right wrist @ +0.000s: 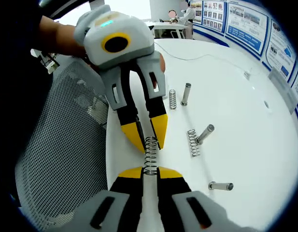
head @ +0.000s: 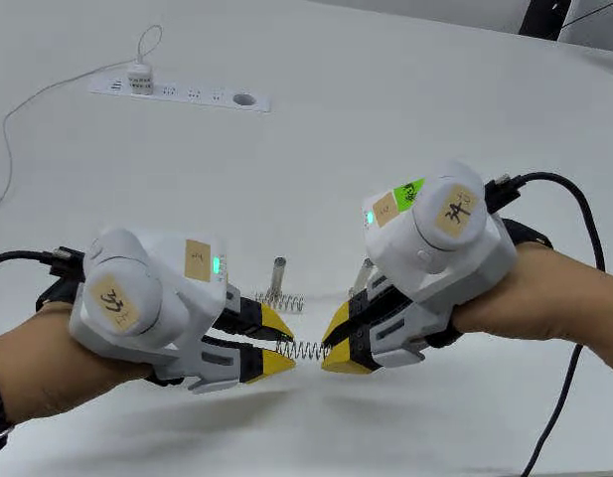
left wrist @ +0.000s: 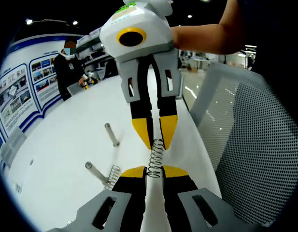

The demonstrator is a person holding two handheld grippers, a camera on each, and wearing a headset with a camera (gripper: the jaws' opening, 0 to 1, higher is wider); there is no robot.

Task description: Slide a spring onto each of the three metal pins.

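Metal spring point(head: 304, 349) (ends pinched) bridges left gripper point(head: 288, 348) and right gripper point(head: 330, 348).

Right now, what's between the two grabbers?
A spring spans from the left gripper to the right gripper, each pinching one end; the head view shows it.

I work on a white table point(head: 385, 119). At its far left side lies a long white power strip point(head: 177, 94), and a small white plug point(head: 139, 78) stands in it near the left end. A thin white cable point(head: 5, 134) makes a loop above the plug, and a cable also runs over the table toward the left edge. In the left gripper view I see a grey mesh chair point(left wrist: 255, 145) just beside the table edge, blue-and-white posters point(left wrist: 28, 87) on the wall, and a person point(left wrist: 69, 67) in dark clothes standing far behind. What this person holds, I cannot tell.
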